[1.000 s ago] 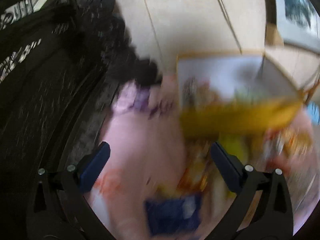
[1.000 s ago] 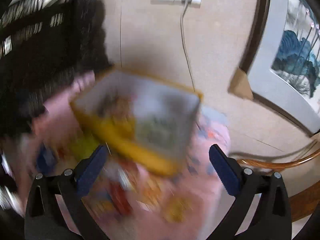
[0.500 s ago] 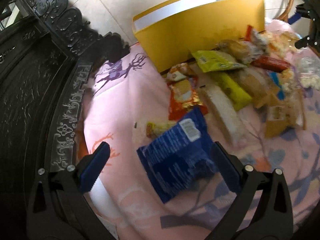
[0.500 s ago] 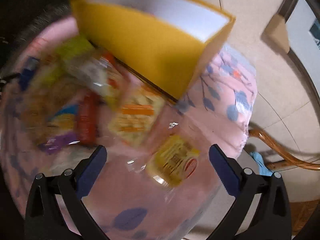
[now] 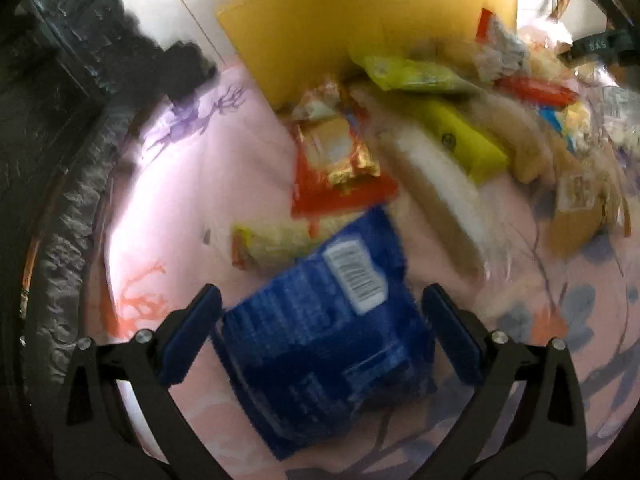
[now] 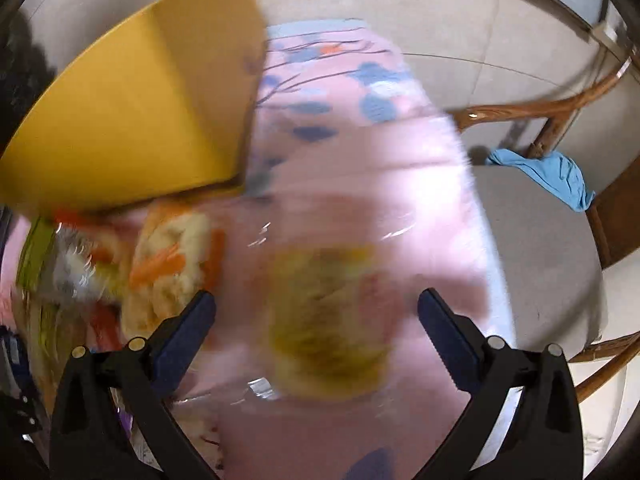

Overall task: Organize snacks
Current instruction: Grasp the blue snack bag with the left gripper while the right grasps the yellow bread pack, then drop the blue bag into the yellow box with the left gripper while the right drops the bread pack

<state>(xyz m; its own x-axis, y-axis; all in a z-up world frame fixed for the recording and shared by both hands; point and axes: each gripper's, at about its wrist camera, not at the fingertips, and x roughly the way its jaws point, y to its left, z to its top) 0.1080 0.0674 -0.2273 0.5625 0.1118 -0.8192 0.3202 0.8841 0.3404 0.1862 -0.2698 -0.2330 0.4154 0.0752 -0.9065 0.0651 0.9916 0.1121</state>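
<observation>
Two grippers poised over a heap of snacks by the yellow box

The left gripper (image 5: 320, 334) is spread wide with the blue snack packet (image 5: 320, 344) lying straight below it, between the pads but touched by neither; the packet's long axis runs from near-left to far-right, slanting across the gap, so I judge a small twist of the wrist would square the pinch. The right gripper (image 6: 316, 330) is also wide, its jaws just starting to close, over a blurred yellow packet in clear wrap (image 6: 328, 324) that sits between its fingers, not yet pressed. Both packets lie on the pink patterned cloth (image 5: 192, 184), and the yellow box (image 5: 360, 24) stands at its far side, behind the heap. Each hand is nearest its own packet.
</observation>
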